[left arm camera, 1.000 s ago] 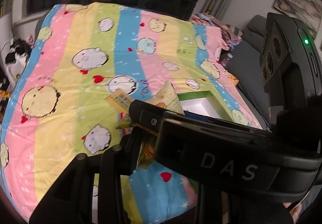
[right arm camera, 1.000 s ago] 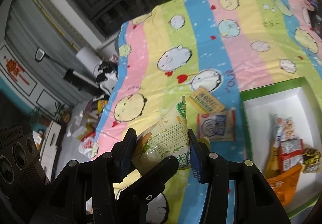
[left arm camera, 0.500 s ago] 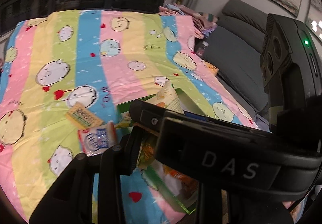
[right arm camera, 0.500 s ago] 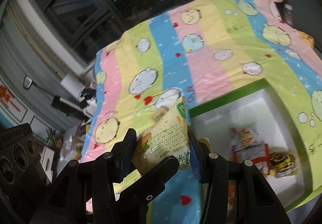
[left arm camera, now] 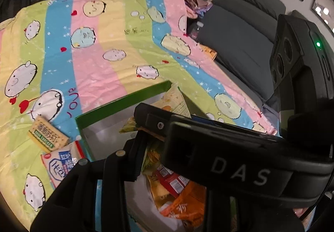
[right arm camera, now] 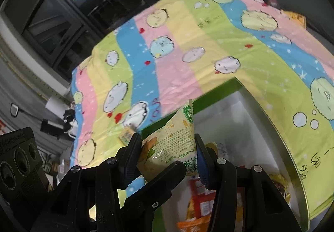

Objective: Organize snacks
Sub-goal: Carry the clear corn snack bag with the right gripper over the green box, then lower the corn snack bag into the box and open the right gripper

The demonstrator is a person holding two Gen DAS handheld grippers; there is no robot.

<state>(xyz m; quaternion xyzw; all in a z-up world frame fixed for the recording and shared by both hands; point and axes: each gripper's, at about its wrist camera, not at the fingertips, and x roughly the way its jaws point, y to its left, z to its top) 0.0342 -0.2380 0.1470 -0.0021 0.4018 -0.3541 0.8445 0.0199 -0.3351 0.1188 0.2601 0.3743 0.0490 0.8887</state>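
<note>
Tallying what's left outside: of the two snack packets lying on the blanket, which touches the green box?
The white-and-blue packet: its corner meets the green box. The yellow cracker packet lies just beyond it, clear of the box.

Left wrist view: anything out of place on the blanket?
Two snacks lie loose on the striped blanket just outside the green-rimmed box: a yellow cracker packet and a white-and-blue packet. The other snacks are already inside.

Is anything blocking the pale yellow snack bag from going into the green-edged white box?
Nothing visible blocks it. The pale yellow snack bag, clamped in the right gripper, hangs over the green-edged white box, whose far half is bare; other snack packets fill the near end.
</note>
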